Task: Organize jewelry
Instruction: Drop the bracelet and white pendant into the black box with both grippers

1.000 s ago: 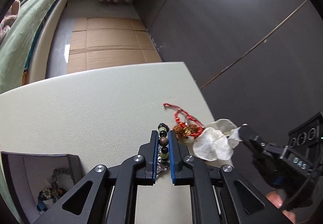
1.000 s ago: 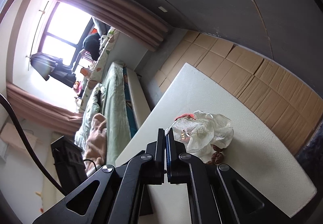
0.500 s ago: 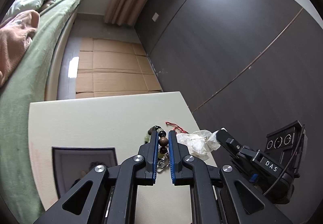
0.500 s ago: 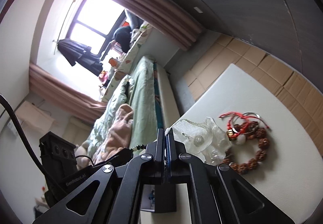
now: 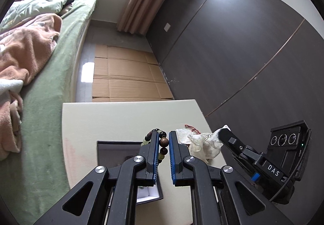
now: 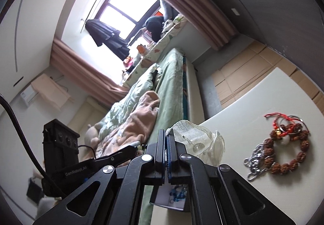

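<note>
A bedroom is showing behind the work: a green-covered bed, pink curtains and dark wall panels, with a pale table (image 5: 125,121) carrying the jewelry. The left gripper (image 5: 163,144) is pinching a beaded bracelet (image 5: 163,142) between its blue pads, its jaws nearly together on the beads, and the strand is hanging in a loop along the fingers' own line, lifted clear of the table. The right gripper (image 6: 167,139) is pressed fully together on the edge of a thin translucent pouch (image 6: 200,144), which is drooping to that gripper's right with a small earring-like piece showing inside it. An open dark jewelry box (image 5: 113,150) is lying on the table's near edge, directly beneath and just behind the left gripper's fingers, so the bracelet is sitting almost above it; the left hand is judged the nearer one for a drop into the box. A rough brown-bead bracelet with red cord (image 6: 287,148) and a silver chain (image 6: 256,161) are lying together toward the table's right edge, well apart from the box and not being held.
</note>
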The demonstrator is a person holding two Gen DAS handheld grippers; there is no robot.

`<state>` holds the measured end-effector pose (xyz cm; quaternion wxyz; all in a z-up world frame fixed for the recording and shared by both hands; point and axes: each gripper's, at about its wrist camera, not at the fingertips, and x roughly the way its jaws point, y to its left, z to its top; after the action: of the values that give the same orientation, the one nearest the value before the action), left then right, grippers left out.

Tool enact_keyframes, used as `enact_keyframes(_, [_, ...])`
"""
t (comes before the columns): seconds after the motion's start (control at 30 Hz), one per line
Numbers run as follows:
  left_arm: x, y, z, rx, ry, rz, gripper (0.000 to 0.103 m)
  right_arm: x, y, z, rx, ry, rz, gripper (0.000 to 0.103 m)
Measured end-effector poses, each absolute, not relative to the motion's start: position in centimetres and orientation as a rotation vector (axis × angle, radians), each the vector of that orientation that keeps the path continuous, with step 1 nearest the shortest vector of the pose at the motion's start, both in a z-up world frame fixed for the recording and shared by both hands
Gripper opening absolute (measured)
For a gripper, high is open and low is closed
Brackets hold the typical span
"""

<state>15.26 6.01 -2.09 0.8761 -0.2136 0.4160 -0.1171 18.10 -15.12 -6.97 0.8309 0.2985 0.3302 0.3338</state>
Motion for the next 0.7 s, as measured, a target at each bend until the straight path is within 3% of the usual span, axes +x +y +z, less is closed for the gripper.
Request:
enact_keyframes(0.27, [15.9,8.8,-4.1,-0.531,0.956,-0.171,0.015,17.7,-10.5,-7.9,0.582,0.750,0.790,0.003])
enact_keyframes(0.33, [15.8,9.5,-4.2,-0.540,0.963,-0.143,0.038,17.6,-9.7,-8.0,0.573,0.756,0.810,0.003])
enact_keyframes(0.37, [15.7,9.9,-4.1,-0.547,0.950,-0.134,0.057,17.5,-9.3,-8.1,0.570,0.758,0.818,0.003])
enact_keyframes(0.4, [15.5,10.3,-3.8,-0.557,0.925,-0.127,0.067,17.5,-9.0,-8.2,0.567,0.761,0.825,0.003])
enact_keyframes(0.67, [15.4,12.3,-2.4,-0.605,0.848,-0.082,0.070,17.3,-6.6,-8.5,0.517,0.805,0.859,0.003])
enact_keyframes(0.7, [15.5,12.4,-2.5,-0.613,0.847,-0.077,0.070,17.5,-6.2,-8.8,0.499,0.836,0.856,0.009])
